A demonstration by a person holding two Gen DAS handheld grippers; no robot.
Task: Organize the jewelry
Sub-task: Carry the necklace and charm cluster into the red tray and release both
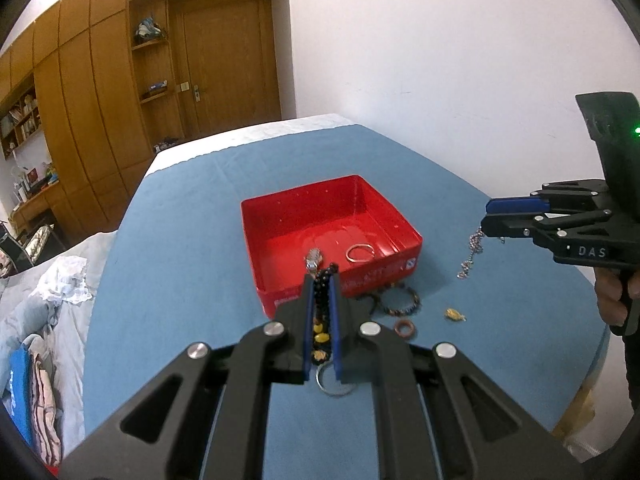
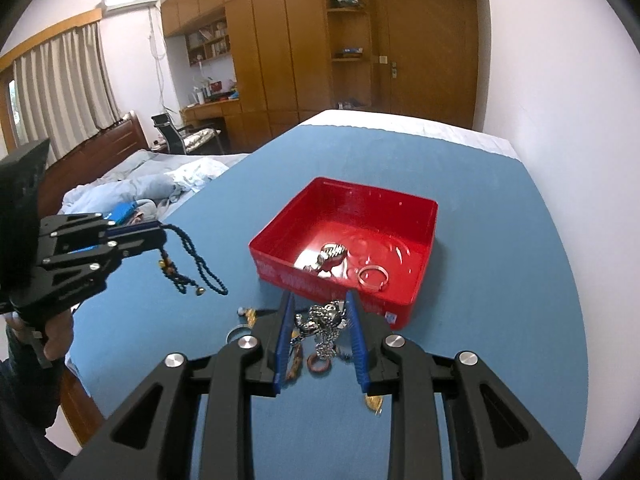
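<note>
A red tray (image 1: 384,204) (image 2: 276,236) stands on the blue table and holds a silver watch (image 2: 333,251) (image 1: 314,258) and a gold bangle (image 1: 359,253) (image 2: 372,276). My left gripper (image 1: 321,278) (image 2: 160,236) is shut on a black bead necklace (image 1: 321,300) (image 2: 200,264) that hangs above the table, left of the tray. My right gripper (image 2: 318,308) (image 1: 486,216) is shut on a silver chain (image 2: 324,324) (image 1: 472,252) that hangs in front of the tray's near wall. Loose on the table lie a dark bead bracelet (image 1: 400,300), a brown ring (image 1: 404,329) (image 2: 319,363), a gold pendant (image 1: 455,314) (image 2: 374,402) and a metal ring (image 1: 334,384) (image 2: 236,334).
The blue cloth (image 1: 180,260) covers a round table whose edge curves near on the left and right. A white wall (image 1: 440,60) stands behind the table. A bed with crumpled bedding (image 2: 152,184) lies to the left. Wooden wardrobes (image 2: 280,40) line the back.
</note>
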